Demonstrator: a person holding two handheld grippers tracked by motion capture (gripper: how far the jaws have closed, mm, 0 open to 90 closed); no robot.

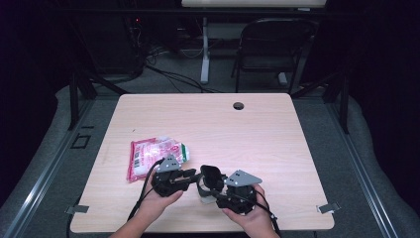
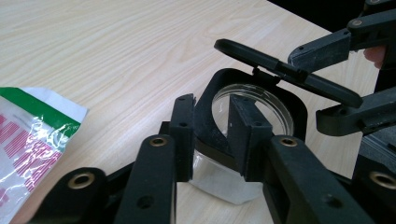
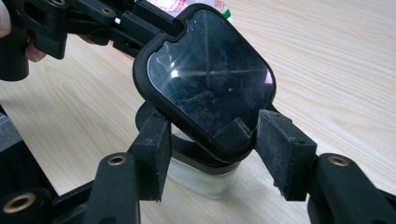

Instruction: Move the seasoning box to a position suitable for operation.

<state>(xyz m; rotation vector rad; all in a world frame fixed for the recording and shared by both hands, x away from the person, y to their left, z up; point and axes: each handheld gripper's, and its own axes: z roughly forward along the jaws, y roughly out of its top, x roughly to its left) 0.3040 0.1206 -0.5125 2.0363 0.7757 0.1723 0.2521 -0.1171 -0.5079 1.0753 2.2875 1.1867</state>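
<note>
Tabletop [image 1: 277, 148]: snack packet [image 1: 151, 154] lies just beside the lidded jar [image 1: 207, 191].

Your clear jar [image 2: 219, 184] stands upright on counter near your front edge, square black collar [image 3: 196, 156] round its mouth. Hinged black lid [image 3: 208, 77] swung up, tilted open above mouth, glossy dark pane scratched, rounded-square outline. Mouth [image 2: 261, 105] exposed, glass rim visible. Your red-and-white packet [image 1: 153, 154] lies flat just left of jar, green strip along one end.
</note>
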